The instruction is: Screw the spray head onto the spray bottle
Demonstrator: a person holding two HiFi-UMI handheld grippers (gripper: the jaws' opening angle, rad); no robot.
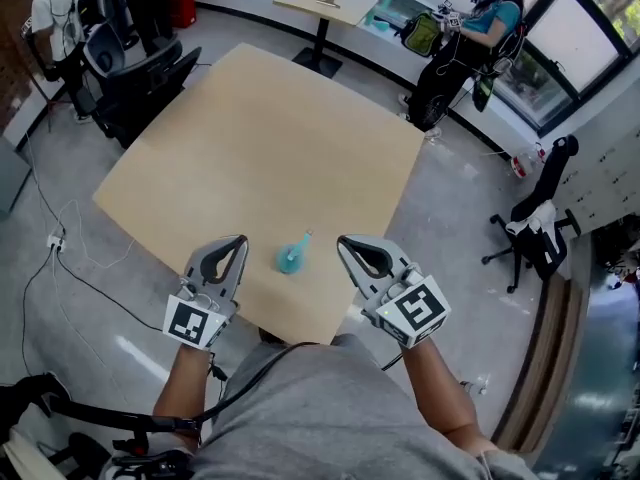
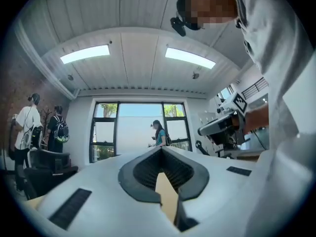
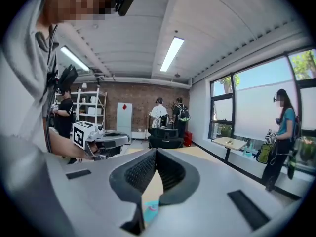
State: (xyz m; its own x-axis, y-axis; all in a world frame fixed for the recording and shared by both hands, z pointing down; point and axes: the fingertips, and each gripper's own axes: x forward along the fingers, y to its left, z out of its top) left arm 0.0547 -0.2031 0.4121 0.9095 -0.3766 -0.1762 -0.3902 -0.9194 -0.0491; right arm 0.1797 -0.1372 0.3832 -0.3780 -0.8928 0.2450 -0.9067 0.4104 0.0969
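In the head view a small teal spray piece [image 1: 290, 259] with a thin pale tube lies near the front edge of the tan table [image 1: 260, 148]. It is too small to tell bottle from spray head. My left gripper [image 1: 240, 239] hovers just left of it and my right gripper [image 1: 342, 240] just right of it. Both are shut with nothing between the jaws. In the left gripper view the closed tips [image 2: 161, 149] point up toward the windows. In the right gripper view a sliver of the teal piece [image 3: 150, 209] shows below the closed tips [image 3: 155, 152].
Black office chairs [image 1: 140, 73] stand at the table's far left corner. A second small table [image 1: 325, 3] and a seated person [image 1: 470, 28] are at the back. Another chair [image 1: 540, 218] stands right. Cables [image 1: 60, 238] lie on the floor at the left.
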